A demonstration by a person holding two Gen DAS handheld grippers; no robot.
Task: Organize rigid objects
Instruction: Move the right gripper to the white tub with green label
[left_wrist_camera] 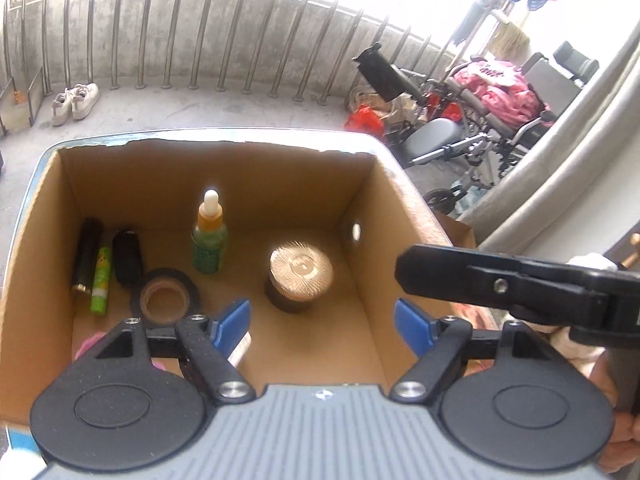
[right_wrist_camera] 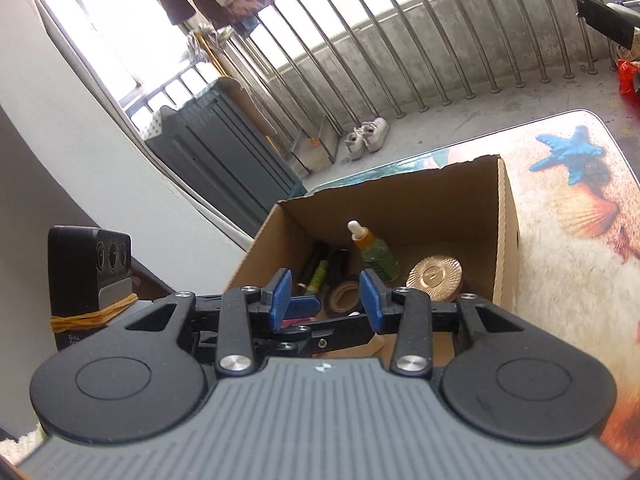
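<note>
An open cardboard box [left_wrist_camera: 404, 216] sits on the table. Inside it are a dropper bottle [left_wrist_camera: 209, 236] standing upright, a jar with a gold lid [left_wrist_camera: 300, 276], a roll of black tape [left_wrist_camera: 166, 298], a green tube [left_wrist_camera: 100, 280] and two dark cylinders [left_wrist_camera: 86, 256]. My left gripper [left_wrist_camera: 322, 324] is open and empty above the box's near side. My right gripper [right_wrist_camera: 326, 300] is open and empty, hovering above the box [right_wrist_camera: 506, 240] from the near side. The bottle [right_wrist_camera: 376, 252] and gold lid [right_wrist_camera: 434, 278] show there too. The right gripper's finger reaches into the left wrist view [left_wrist_camera: 480, 280].
The table has a beach-print cover [right_wrist_camera: 568, 216] with free room right of the box. A pink item [left_wrist_camera: 86, 344] lies at the box's near left corner. A wheelchair [left_wrist_camera: 480, 120], shoes [left_wrist_camera: 76, 102] and a railing stand beyond. A black device [right_wrist_camera: 90, 264] is strapped at left.
</note>
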